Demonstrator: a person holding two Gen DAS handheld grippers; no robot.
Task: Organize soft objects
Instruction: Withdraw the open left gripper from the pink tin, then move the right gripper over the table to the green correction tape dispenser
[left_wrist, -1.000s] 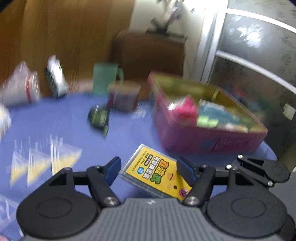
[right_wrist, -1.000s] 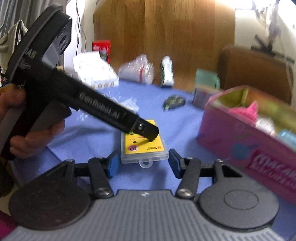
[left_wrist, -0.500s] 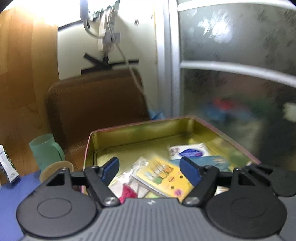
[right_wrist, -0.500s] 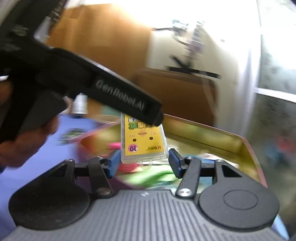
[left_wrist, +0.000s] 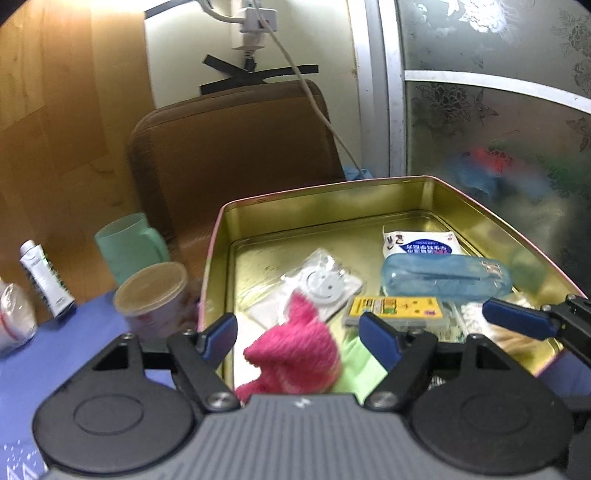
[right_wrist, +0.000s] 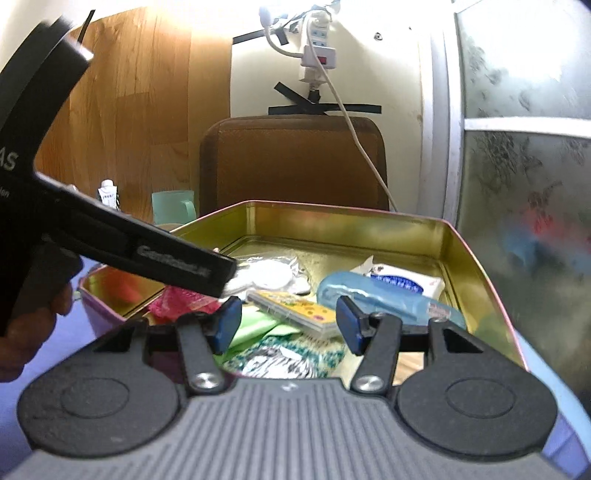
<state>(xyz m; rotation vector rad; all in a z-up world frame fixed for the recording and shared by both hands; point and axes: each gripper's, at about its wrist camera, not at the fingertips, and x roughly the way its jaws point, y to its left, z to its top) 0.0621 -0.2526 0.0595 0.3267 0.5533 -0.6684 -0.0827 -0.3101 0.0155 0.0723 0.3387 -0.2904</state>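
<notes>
Yellow card case is seen flat in the tin — long axis left-right. Left tool and right tool — both spread wide, nothing gripped.

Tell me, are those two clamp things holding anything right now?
No. The left hand-held gripper and right hand-held gripper are both open and empty; the yellow card pack lies loose in the tin.

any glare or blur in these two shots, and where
Left wrist view: the pink cloth is smeared, the tin rim fairly sharp, the frosted door evenly lit. Right wrist view: the wall by the power strip is blown out white, the left gripper motion-blurred; straight edges bow in both views.
</notes>
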